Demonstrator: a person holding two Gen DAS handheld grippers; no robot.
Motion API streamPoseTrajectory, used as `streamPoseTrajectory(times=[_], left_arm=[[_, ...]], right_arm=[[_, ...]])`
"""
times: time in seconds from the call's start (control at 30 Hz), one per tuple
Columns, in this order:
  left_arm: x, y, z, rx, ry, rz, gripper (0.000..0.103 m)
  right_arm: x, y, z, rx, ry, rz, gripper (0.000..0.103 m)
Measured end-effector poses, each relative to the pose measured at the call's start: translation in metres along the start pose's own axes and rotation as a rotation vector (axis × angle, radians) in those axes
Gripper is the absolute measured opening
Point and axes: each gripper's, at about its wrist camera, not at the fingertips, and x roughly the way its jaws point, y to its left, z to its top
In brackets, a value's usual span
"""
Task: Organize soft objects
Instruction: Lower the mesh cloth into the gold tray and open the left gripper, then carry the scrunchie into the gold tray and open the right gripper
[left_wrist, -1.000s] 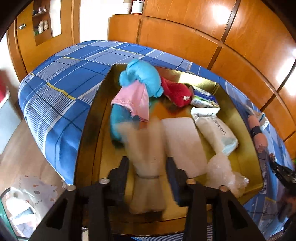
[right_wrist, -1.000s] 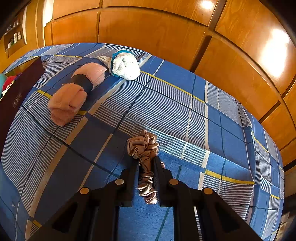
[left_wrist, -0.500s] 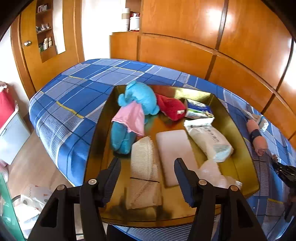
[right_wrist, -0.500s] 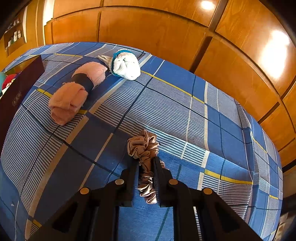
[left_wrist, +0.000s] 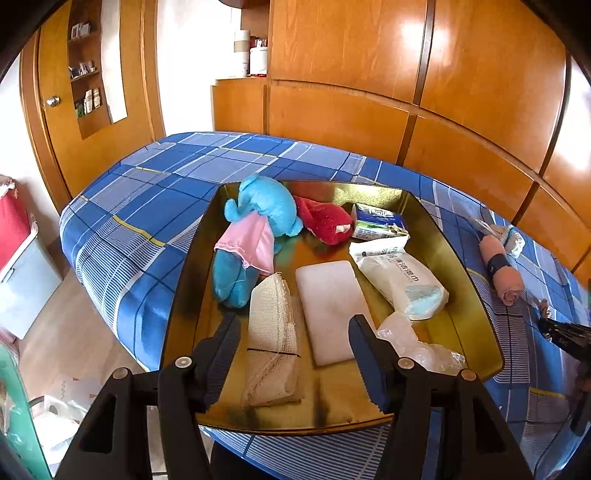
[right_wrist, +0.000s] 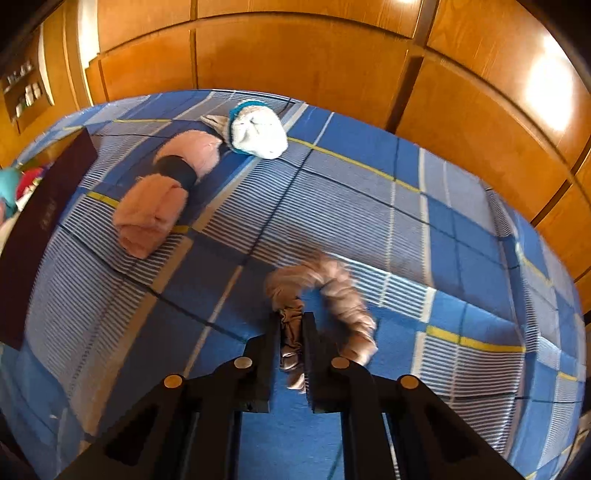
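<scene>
A gold tray (left_wrist: 469, 295) on the blue plaid bed holds a blue plush in a pink shirt (left_wrist: 266, 210), a red plush (left_wrist: 325, 221), a white foam pad (left_wrist: 328, 302) and a beige mesh cloth roll (left_wrist: 271, 332). My left gripper (left_wrist: 294, 321) hovers above the tray's near end, its jaws opening, with the mesh roll lying loose below, untouched by the pads. My right gripper (right_wrist: 291, 321) is shut on a taupe satin scrunchie (right_wrist: 332, 288), whose free loop hangs blurred over the bedspread.
A wet-wipes pack (left_wrist: 402, 280), a tissue pack (left_wrist: 376, 221) and crumpled clear plastic (left_wrist: 413, 339) also lie in the tray. A rolled pink towel with a dark band (right_wrist: 162, 199) and a white-and-teal knit item (right_wrist: 258, 133) lie on the bed. Wooden panels stand behind.
My left gripper let go of the mesh roll, spread its jaws and drew back and up. The right gripper tightened on the scrunchie, which came off the bed and swung out.
</scene>
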Motion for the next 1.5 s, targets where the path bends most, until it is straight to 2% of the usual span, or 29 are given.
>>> streamPoseTrajectory(times=[0.27,0.5,1.0,1.3,1.5], left_arm=[[-0.001,0.000,-0.004,0.002,-0.002,0.000,0.064],[-0.002,0.005,-0.005,-0.006,-0.013,0.010,0.064],[-0.002,0.018,-0.008,-0.032,-0.020,0.014,0.064],[-0.007,0.032,-0.007,-0.069,-0.040,0.030,0.064],[-0.011,0.046,-0.005,-0.103,-0.054,0.056,0.064]], right_arm=[[-0.001,0.003,0.001,0.007,0.013,0.024,0.009],[-0.008,0.005,0.004,0.050,0.015,0.104,0.009],[-0.048,0.048,0.015,0.040,-0.067,0.246,0.009],[-0.089,0.103,0.040,-0.025,-0.164,0.407,0.009],[-0.107,0.159,0.056,-0.089,-0.181,0.568,0.009]])
